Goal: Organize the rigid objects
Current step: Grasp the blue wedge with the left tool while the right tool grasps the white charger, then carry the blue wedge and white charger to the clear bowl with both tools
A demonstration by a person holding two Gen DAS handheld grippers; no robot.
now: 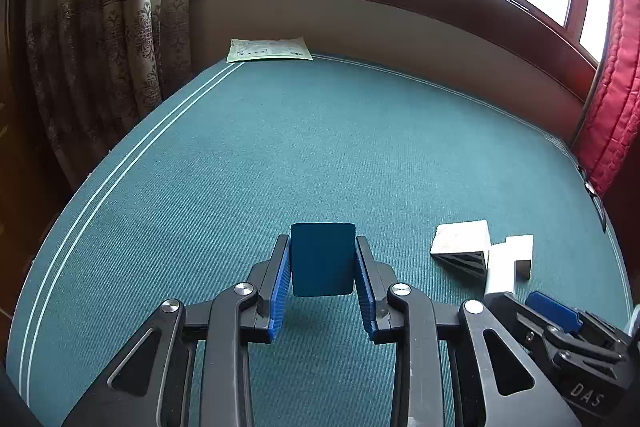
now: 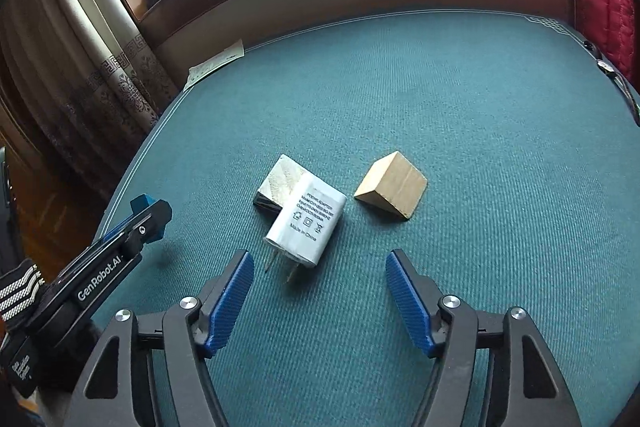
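While left gripper (image 1: 323, 263) clamps flat blue block (image 1: 322, 259), right gripper (image 2: 320, 291) gapes, ribbed teal cloth (image 2: 460, 131).

"GenRobot.AI" runs in white along the left gripper (image 2: 150, 215); "Made in China" (smaller lines above it unreadable) on the white power adapter (image 2: 306, 223); "DAS" on the right gripper (image 1: 554, 311).

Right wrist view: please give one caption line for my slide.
Open right tongs hover before a white charger beside a wooden wedge on teal cloth.

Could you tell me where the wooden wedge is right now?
In the right wrist view, the wooden wedge lies on the green cloth, just right of the white charger.
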